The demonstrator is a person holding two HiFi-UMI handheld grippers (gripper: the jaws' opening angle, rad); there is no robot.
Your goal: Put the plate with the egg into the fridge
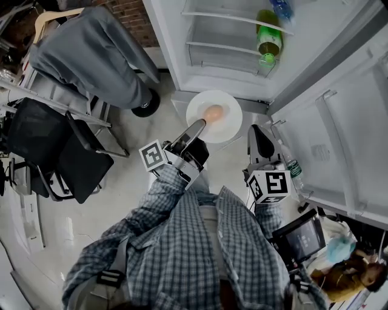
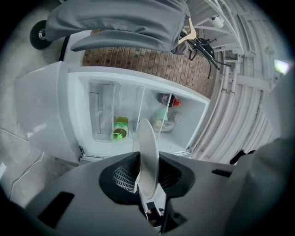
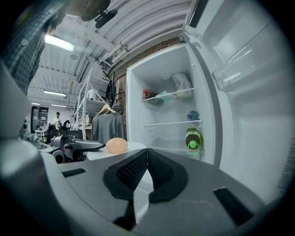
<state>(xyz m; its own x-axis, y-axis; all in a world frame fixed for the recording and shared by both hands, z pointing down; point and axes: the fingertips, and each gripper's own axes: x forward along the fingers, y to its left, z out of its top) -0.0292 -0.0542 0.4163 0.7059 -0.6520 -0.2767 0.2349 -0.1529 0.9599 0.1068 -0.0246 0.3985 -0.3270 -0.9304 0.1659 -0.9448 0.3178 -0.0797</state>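
- head view: white plate (image 1: 229, 126) with the egg (image 1: 213, 112) in its middle, held level over the floor (image 1: 136, 130), just in front of the open fridge (image 1: 182, 36), not inside it
- left gripper (image 1: 197, 128) clamped on the plate's near rim; right gripper (image 1: 259, 138) just beside the plate, not touching it
- fridge holds a green bottle (image 1: 268, 41) lying on a shelf and a blue item (image 1: 282, 8) above it; fridge door (image 1: 348, 115) swung out at the right
- room: grey garment on a hanger (image 1: 91, 54) and a black chair (image 1: 57, 151) at the left
- left gripper view: plate seen edge-on, rim pinched between the two jaws; behind it the fridge interior with the green bottle low down and a red-capped item (image 2: 168, 99) further in; brick wall (image 2: 143, 62) behind the fridge
- right gripper view: jaws pressed together, nothing between them; egg on the plate at the left with the left gripper at its edge; fridge ahead, with a pale bag (image 3: 182, 84) and small items on the top shelf, the blue item on the middle shelf and the green bottle below; ceiling strip lights (image 3: 59, 43) at the left
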